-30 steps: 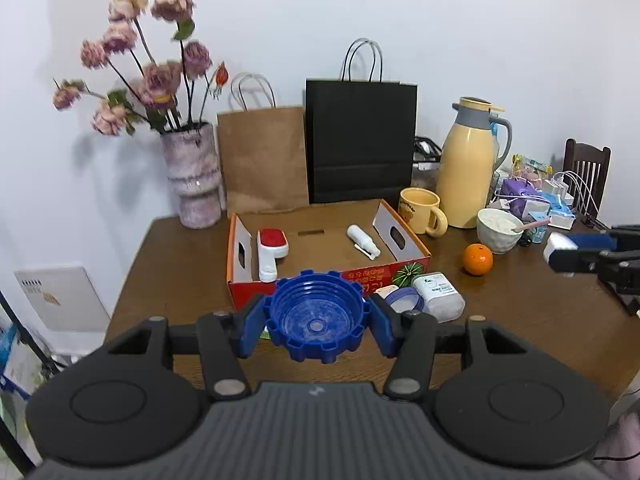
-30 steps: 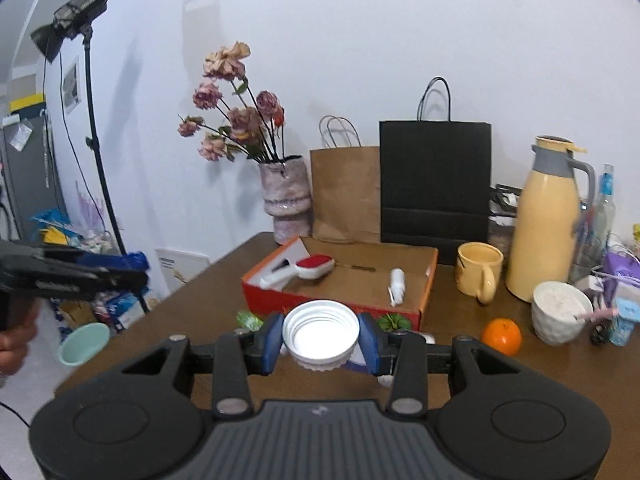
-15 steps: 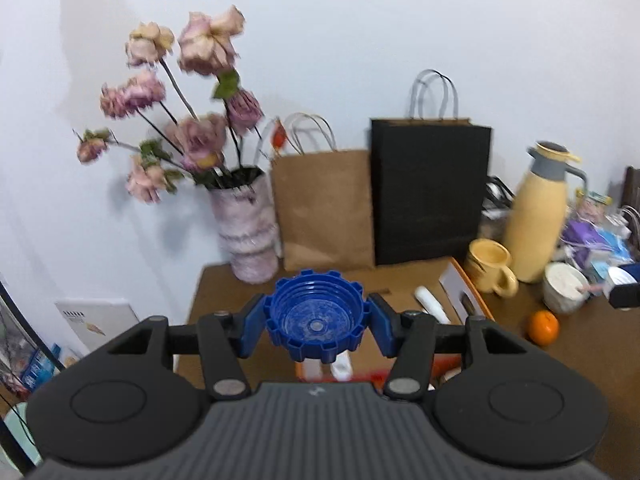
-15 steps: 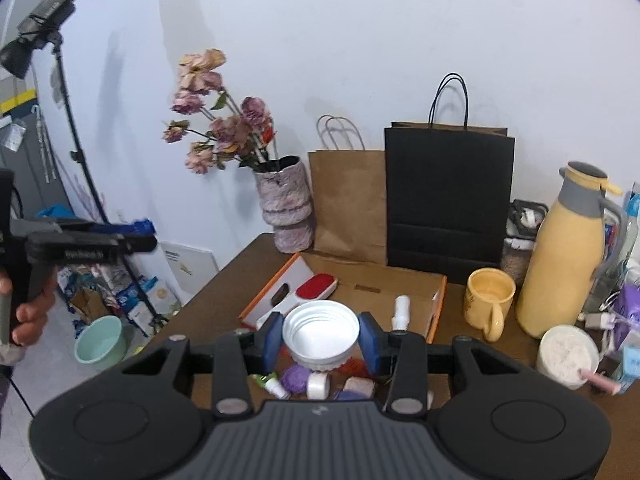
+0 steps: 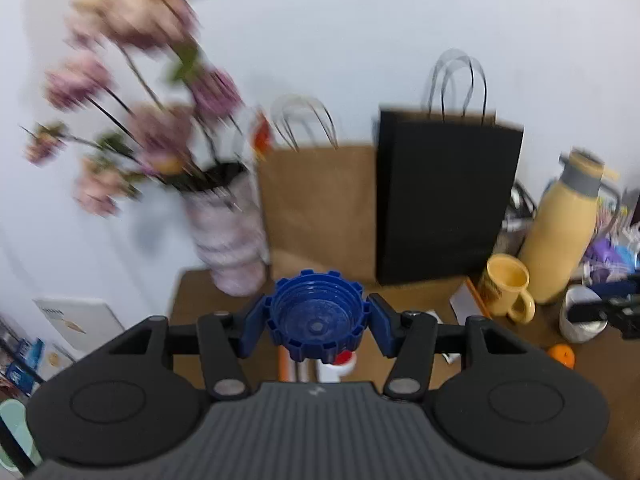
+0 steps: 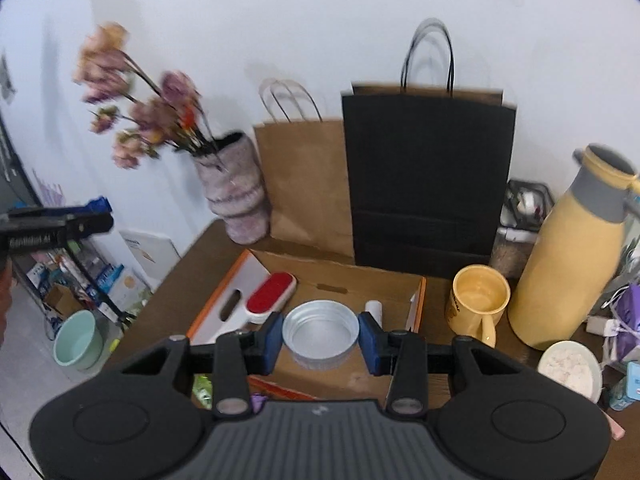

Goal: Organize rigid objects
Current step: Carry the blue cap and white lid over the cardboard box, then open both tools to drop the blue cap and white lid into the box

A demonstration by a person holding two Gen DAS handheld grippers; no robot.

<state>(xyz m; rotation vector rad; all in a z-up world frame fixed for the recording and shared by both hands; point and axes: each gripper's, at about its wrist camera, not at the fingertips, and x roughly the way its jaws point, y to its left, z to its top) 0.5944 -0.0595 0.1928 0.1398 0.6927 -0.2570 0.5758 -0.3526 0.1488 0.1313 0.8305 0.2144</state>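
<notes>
My left gripper (image 5: 318,318) is shut on a blue ribbed cap (image 5: 318,312), held open side up in front of the vase. Below it the cardboard box (image 5: 474,296) is mostly hidden. My right gripper (image 6: 320,336) is shut on a white cap (image 6: 320,330), hanging over the open cardboard box (image 6: 340,276). Inside the box lie a red-and-white brush (image 6: 268,296) and a small white bottle (image 6: 374,308). In the right wrist view, the left gripper (image 6: 56,226) shows at the left edge. In the left wrist view, the right gripper (image 5: 600,312) shows at the right edge.
A vase of dried flowers (image 6: 236,204), a brown paper bag (image 6: 308,184) and a black paper bag (image 6: 428,176) line the back wall. A yellow mug (image 6: 478,300), yellow thermos (image 6: 572,256) and white bowl (image 6: 570,368) stand right of the box. An orange (image 5: 562,354) lies near them.
Both grippers have travelled forward over the table toward the back wall, each still carrying its cap. The box now lies beneath them and the bags and vase loom larger.
</notes>
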